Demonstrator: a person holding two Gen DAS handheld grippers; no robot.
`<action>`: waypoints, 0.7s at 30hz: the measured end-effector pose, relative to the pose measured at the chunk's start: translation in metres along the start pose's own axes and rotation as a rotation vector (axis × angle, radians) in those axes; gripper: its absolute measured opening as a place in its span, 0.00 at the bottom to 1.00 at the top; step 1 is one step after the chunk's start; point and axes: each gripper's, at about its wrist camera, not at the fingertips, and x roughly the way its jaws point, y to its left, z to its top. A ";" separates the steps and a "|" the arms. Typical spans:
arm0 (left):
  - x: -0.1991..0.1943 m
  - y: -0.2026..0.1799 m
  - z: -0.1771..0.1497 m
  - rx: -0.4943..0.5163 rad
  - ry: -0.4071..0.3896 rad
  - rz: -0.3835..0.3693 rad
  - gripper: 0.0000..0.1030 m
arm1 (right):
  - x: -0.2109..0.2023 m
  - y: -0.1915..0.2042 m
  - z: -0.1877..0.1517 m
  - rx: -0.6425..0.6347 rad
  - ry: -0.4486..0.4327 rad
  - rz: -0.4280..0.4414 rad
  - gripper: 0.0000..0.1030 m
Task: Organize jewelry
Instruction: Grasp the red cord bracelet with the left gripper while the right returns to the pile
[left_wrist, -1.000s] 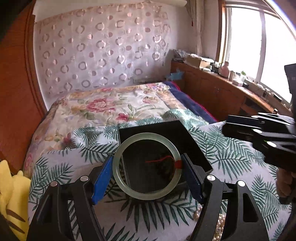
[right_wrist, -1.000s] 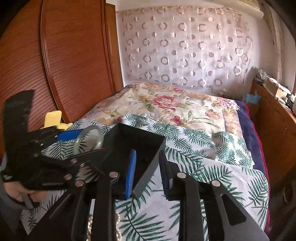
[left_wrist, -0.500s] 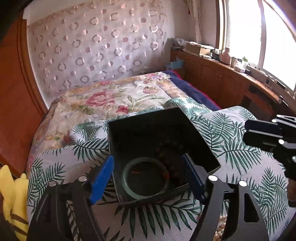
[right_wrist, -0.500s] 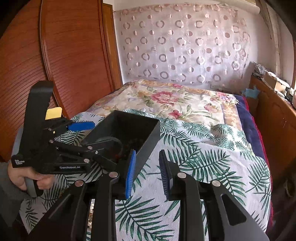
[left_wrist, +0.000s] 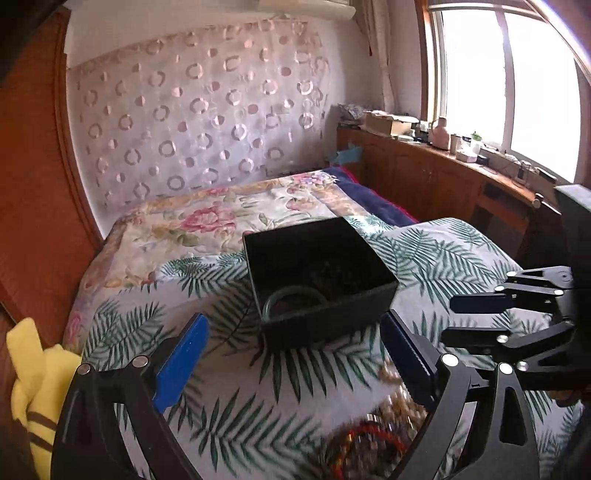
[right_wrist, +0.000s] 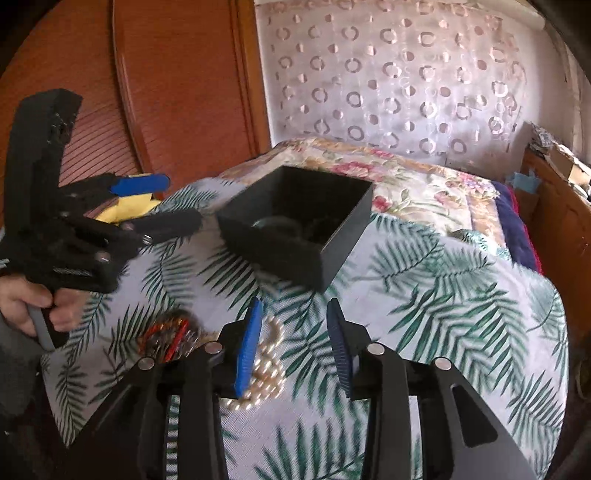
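Note:
A black open box sits on the palm-leaf bedspread; it also shows in the right wrist view. A pale green jade bangle lies inside it beside dark beads. My left gripper is open and empty, drawn back just short of the box. My right gripper is open and empty over a pearl necklace. A tangle of red and beaded bracelets lies left of the pearls and also shows in the left wrist view.
A yellow plush toy lies at the bed's left edge. A wooden wardrobe stands on the left. A wooden sideboard with small items runs under the window on the right. The floral quilt covers the far bed.
My left gripper let the jade bangle go into the black box, then opened wide and pulled back. My right gripper drew back over the pearls.

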 end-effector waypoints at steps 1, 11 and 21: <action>-0.003 -0.001 -0.002 -0.002 0.001 -0.001 0.87 | 0.001 0.001 -0.002 0.002 0.007 0.005 0.38; -0.030 -0.001 -0.057 -0.026 0.075 -0.061 0.71 | -0.004 0.015 -0.033 0.024 0.039 0.017 0.38; -0.026 -0.012 -0.092 -0.072 0.173 -0.162 0.35 | -0.002 0.024 -0.039 0.008 0.034 -0.007 0.38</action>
